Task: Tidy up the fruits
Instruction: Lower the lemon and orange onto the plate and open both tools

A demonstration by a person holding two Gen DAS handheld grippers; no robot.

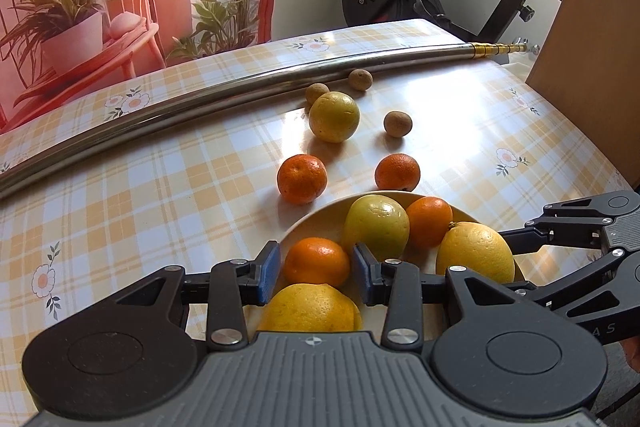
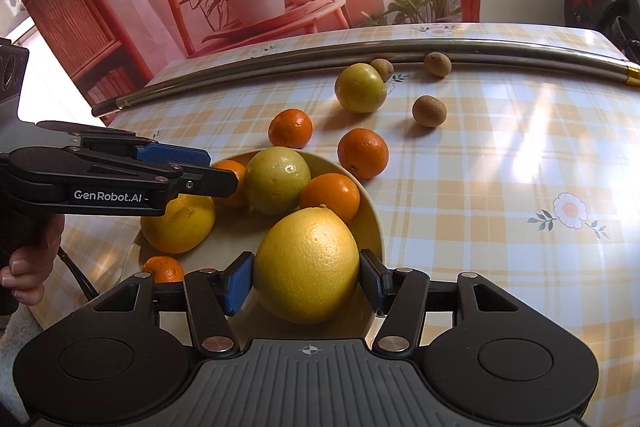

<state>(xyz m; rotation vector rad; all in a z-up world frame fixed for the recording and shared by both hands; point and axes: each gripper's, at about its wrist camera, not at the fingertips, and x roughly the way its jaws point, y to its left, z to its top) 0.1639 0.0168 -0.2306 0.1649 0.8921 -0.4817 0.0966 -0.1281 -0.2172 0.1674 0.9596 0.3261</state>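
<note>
A cream plate holds several citrus fruits. My left gripper is shut on a small tangerine just above the plate, blue pads pressing both its sides. My right gripper is shut on a large yellow citrus at the plate's near right side. In the plate lie a green-yellow fruit, an orange and another yellow citrus.
Beyond the plate, two tangerines, a green-yellow fruit and three small brown fruits lie on the checked tablecloth. A metal pole crosses the far side. A wooden board stands at the right.
</note>
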